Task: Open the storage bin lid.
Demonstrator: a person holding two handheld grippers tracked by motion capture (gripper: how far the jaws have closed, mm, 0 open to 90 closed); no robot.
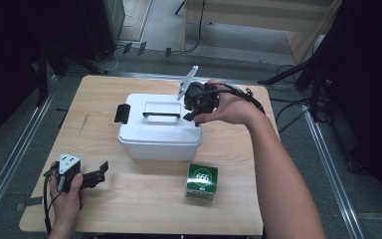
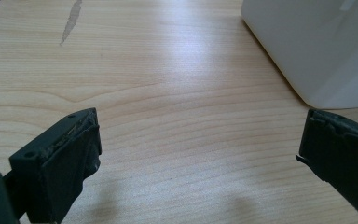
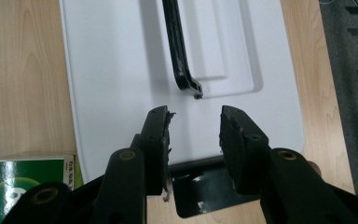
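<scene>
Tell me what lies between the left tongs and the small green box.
Nothing: in the high view, bare wooden tabletop separates the left tongs from the small green cardboard box. The white plastic lidded bin sits farther back.

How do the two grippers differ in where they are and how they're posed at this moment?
The left gripper sits low at the table's near-left corner over bare wood; the right gripper is at the white box's right end, above its black latch. The left's jaws gape wide; the right's are narrower, though open. Neither holds anything.
</scene>
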